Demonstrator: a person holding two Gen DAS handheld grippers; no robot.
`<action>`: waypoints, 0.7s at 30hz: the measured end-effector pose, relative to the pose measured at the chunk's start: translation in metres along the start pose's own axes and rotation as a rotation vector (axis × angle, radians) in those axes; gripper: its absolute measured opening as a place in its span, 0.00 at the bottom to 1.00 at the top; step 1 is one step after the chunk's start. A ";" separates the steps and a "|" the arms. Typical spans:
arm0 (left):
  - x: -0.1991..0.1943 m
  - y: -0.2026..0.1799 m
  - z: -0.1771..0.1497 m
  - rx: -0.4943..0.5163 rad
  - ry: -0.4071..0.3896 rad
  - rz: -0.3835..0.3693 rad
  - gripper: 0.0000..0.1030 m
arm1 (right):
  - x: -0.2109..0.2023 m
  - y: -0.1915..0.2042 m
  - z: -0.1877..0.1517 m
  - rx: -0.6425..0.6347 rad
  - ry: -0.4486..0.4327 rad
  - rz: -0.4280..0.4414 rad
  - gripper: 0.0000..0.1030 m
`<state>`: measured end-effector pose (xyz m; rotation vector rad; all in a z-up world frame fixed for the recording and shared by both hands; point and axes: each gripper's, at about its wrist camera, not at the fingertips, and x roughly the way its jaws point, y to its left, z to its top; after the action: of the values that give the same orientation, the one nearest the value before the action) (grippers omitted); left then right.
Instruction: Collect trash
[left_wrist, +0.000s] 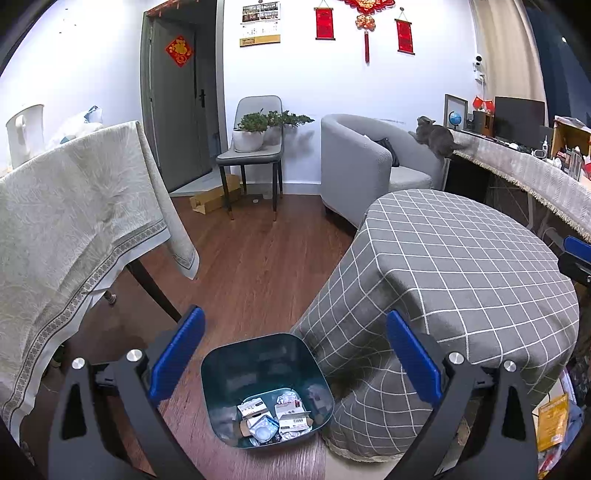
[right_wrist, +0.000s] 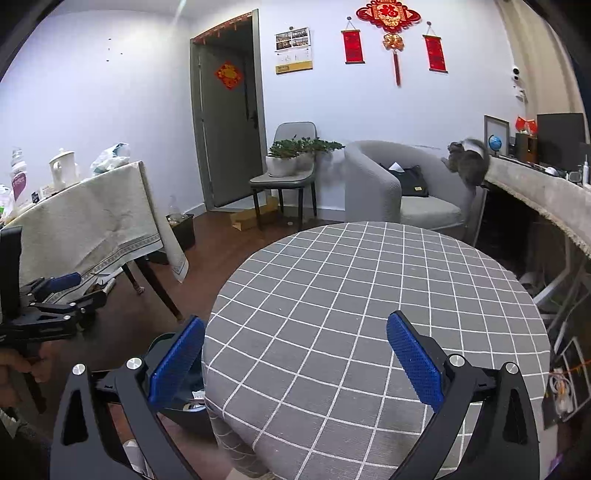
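While the left gripper (left_wrist: 295, 354) hangs above the trash bin (left_wrist: 266, 391), its blue fingers (left_wrist: 177, 354) are spread wide with nothing between them. That bin stands on the wood floor (left_wrist: 251, 258), touching the drape of the checked tablecloth (left_wrist: 461, 266) at its 3 o'clock side. Inside it, toward 6 o'clock, lies the trash (left_wrist: 273, 419): small cartons, crumpled foil and a clear wrapper, piled on the bottom.

Over the round table, the right gripper (right_wrist: 295, 354) is equally wide open and empty. From its view the tabletop (right_wrist: 369, 295) shows no litter at all, and only a sliver of the bin (right_wrist: 177, 398) shows past the table edge at 8 o'clock. A hand (right_wrist: 22, 365) grips the other tool at 9 o'clock.

By my judgement the table is done, so the step in hand is a check for stragglers. To do it well, sweep each camera slowly along the cloth's rim and the floor around the bin, since fallen scraps would hide in the folds at the table's foot. Keep both tools open during the search, and lift clear of the bin's wall before swinging away, lest a finger tip it over. The cat (left_wrist: 436, 138) at 1 o'clock sits well apart and needs no attention.
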<state>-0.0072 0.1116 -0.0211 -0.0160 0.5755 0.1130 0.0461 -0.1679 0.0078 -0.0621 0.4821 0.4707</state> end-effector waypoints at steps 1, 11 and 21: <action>0.000 -0.001 0.000 0.001 0.000 0.001 0.97 | -0.001 0.000 0.000 -0.001 -0.002 0.000 0.97; 0.001 -0.006 -0.001 0.003 0.004 -0.006 0.97 | -0.003 -0.005 -0.002 0.015 0.000 -0.003 0.97; 0.002 -0.007 -0.001 -0.004 0.006 -0.002 0.97 | -0.003 -0.008 -0.002 0.024 -0.002 0.007 0.97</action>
<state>-0.0055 0.1052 -0.0228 -0.0207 0.5810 0.1119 0.0462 -0.1766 0.0072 -0.0368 0.4855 0.4714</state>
